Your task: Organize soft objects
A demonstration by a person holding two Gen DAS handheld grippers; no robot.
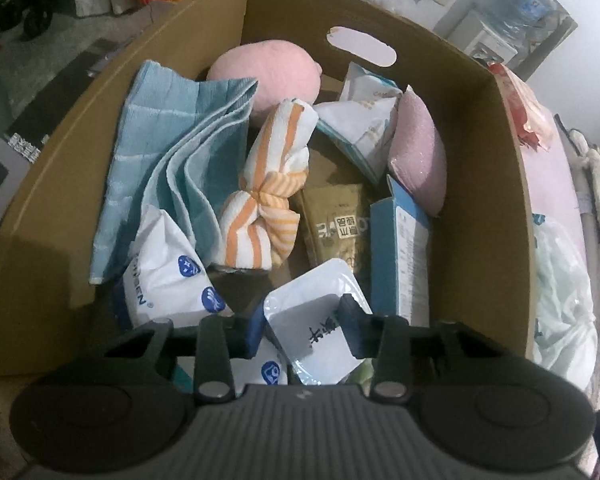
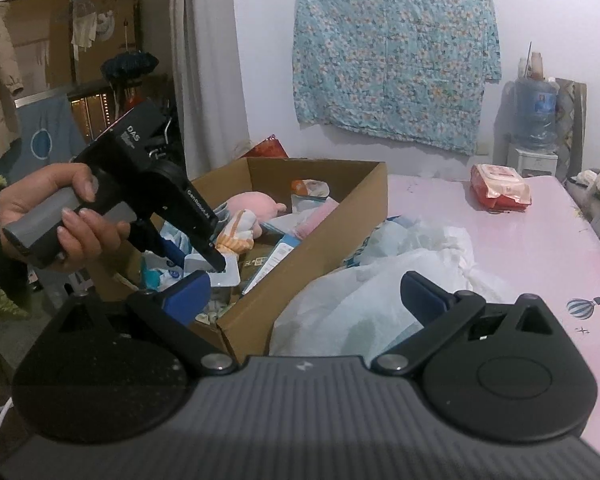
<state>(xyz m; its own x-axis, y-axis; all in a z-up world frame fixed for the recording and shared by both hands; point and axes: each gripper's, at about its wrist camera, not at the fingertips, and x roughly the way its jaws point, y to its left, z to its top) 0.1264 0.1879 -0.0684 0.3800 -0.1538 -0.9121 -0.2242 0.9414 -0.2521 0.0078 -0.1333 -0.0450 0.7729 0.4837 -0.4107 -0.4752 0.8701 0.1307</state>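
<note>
In the left wrist view a cardboard box (image 1: 480, 184) holds a folded blue towel (image 1: 160, 160), a knotted orange-striped cloth (image 1: 268, 200), a pink plush (image 1: 268, 76), a pink sponge pad (image 1: 420, 152) and tissue packs (image 1: 168, 276). My left gripper (image 1: 304, 324) is shut on a white plastic packet (image 1: 320, 332) just above the box's near end. In the right wrist view my right gripper (image 2: 304, 292) is open and empty, above the box's near corner (image 2: 260, 312) and a white plastic bag (image 2: 364, 296). The left gripper (image 2: 204, 256) shows there, holding the packet (image 2: 220, 274).
A pink table (image 2: 540, 248) carries the box, the crumpled plastic bag and a red wipes pack (image 2: 500, 192). A floral cloth (image 2: 392, 52) hangs on the wall. A water dispenser (image 2: 536, 120) stands at the back right. The box also holds a brown pouch (image 1: 340, 228) and a blue carton (image 1: 400, 252).
</note>
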